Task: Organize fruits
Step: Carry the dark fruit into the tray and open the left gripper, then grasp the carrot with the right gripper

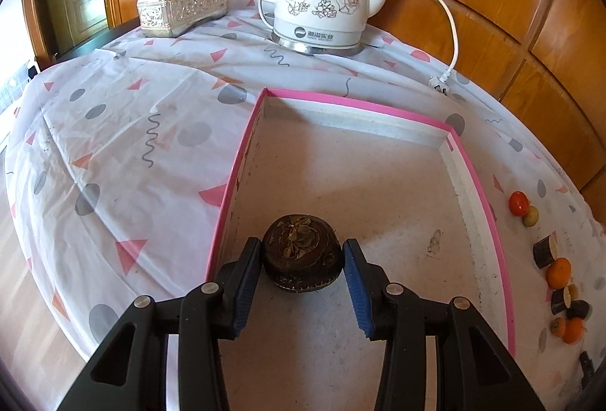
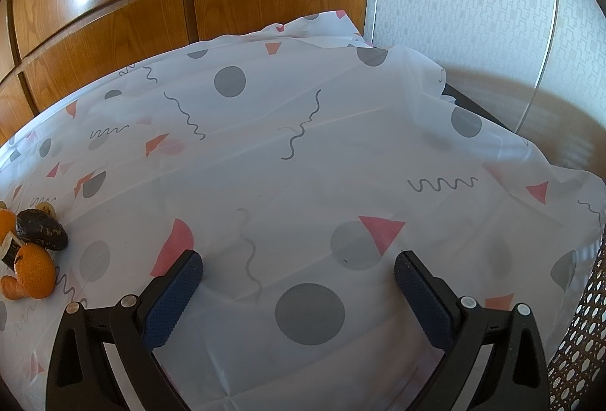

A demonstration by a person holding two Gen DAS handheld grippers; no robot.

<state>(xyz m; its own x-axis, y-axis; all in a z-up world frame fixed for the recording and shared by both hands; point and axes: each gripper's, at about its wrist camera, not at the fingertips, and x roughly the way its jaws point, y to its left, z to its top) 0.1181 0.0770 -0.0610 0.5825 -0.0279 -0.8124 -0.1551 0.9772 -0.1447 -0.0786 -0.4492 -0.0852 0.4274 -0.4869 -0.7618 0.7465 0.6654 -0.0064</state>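
A dark brown round fruit (image 1: 301,259) with a dried leafy top sits low inside the pink-rimmed white box (image 1: 352,103), near its front left corner. My left gripper (image 1: 303,248) is shut on it, one blue pad against each side. More fruit lies on the cloth right of the box: a red-orange one (image 1: 518,203), oranges (image 1: 559,273) and dark cut pieces (image 1: 545,252). In the right wrist view an orange (image 2: 36,273) and a dark fruit (image 2: 41,231) lie at the far left. My right gripper (image 2: 299,263) hovers open over bare cloth, holding nothing.
A white floral kettle (image 1: 322,2) on its base stands behind the box, its cord ending in a plug (image 1: 439,83). A silver tissue box (image 1: 181,6) sits at the back left. Wooden panels close off the back. A woven mesh surface (image 2: 583,354) shows at the table's right edge.
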